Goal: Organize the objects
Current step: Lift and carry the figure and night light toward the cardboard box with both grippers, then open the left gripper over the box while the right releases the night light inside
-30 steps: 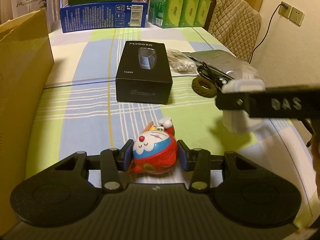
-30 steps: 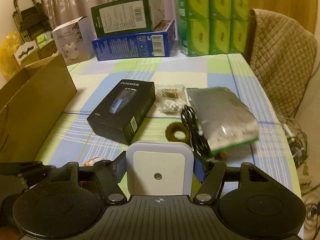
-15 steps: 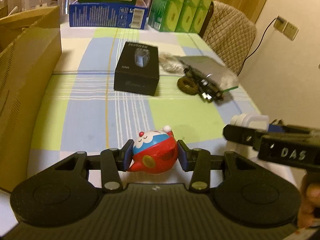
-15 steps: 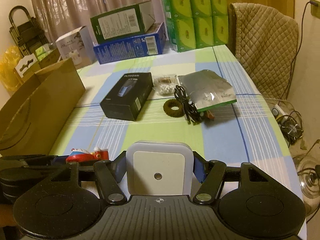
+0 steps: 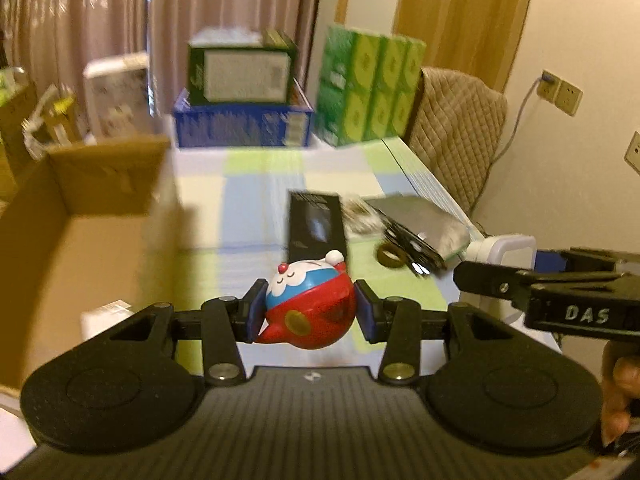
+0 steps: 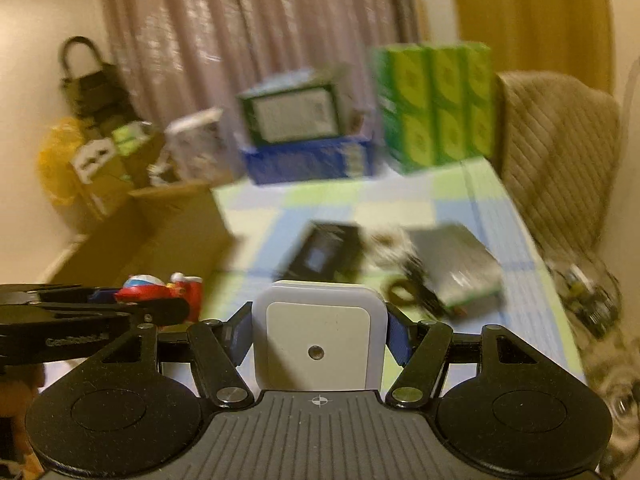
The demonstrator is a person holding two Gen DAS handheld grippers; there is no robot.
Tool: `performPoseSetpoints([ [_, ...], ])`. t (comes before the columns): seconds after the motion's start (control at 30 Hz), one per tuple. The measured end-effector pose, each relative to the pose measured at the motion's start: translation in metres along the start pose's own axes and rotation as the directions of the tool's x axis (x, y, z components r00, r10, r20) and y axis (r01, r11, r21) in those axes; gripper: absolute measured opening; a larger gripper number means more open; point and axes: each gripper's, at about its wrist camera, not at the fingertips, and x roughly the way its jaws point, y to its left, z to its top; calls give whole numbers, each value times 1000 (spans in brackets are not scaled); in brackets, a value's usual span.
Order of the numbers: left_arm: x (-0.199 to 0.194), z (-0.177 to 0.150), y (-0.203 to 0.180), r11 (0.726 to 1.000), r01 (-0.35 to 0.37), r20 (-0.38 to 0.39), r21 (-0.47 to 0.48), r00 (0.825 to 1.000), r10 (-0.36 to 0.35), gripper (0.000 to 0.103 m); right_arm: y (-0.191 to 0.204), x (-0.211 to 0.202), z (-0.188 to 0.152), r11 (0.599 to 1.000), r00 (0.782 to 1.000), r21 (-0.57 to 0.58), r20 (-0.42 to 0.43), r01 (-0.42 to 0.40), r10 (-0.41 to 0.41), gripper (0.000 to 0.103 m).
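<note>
Fingers clamp red toy; night-light gripped.

Red-blue cat toy, white square device, both aloft

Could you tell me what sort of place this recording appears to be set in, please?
Most likely a room in a home: a table with a checked tablecloth, a chair under a quilted cover, curtains, and stacked tissue packs beside an open cardboard box.
</note>
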Motion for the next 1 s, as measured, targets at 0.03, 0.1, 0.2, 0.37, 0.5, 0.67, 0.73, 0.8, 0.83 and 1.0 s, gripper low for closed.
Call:
performPoseSetpoints([
  [0.03, -9, 5, 10, 1000, -18, 9, 4, 1000, 18, 40, 12, -1, 8, 999, 1000, -17, 10, -29, 29, 62],
  [0.1, -24, 13, 29, 999, -51, 17, 6, 999, 51, 40, 35, -1, 19, 996, 996, -44, 22, -83, 84, 62],
  [0.2, -45, 20, 65, 994, -110, 23, 0, 994, 110, 40, 72, 6, 34, 983, 985, -77, 18, -167, 169, 62],
  [0.37, -64, 19, 122, 977, -213, -4, 2, 977, 213, 40, 133, 38, 44, 946, 955, -130, -38, -296, 293, 62],
  [0.5, -64, 7, 165, 965, -260, -44, -13, 965, 260, 40, 168, 70, 36, 926, 934, -130, -107, -354, 341, 62],
  [0.67, -55, -11, 207, 959, -274, -88, -65, 959, 269, 40, 197, 101, 23, 904, 910, -142, -161, -404, 381, 62],
  [0.73, -52, -16, 215, 959, -273, -96, -75, 959, 266, 40, 203, 113, 19, 902, 908, -143, -176, -407, 381, 62],
  [0.8, -47, -19, 221, 960, -267, -103, -80, 961, 258, 40, 207, 121, 16, 900, 903, -139, -190, -412, 384, 62],
  [0.83, -45, -20, 223, 961, -265, -106, -82, 961, 256, 40, 209, 125, 13, 899, 902, -141, -197, -414, 385, 62],
  [1.0, -35, -27, 226, 964, -253, -121, -83, 963, 242, 40, 212, 135, 6, 900, 900, -140, -212, -413, 380, 62],
])
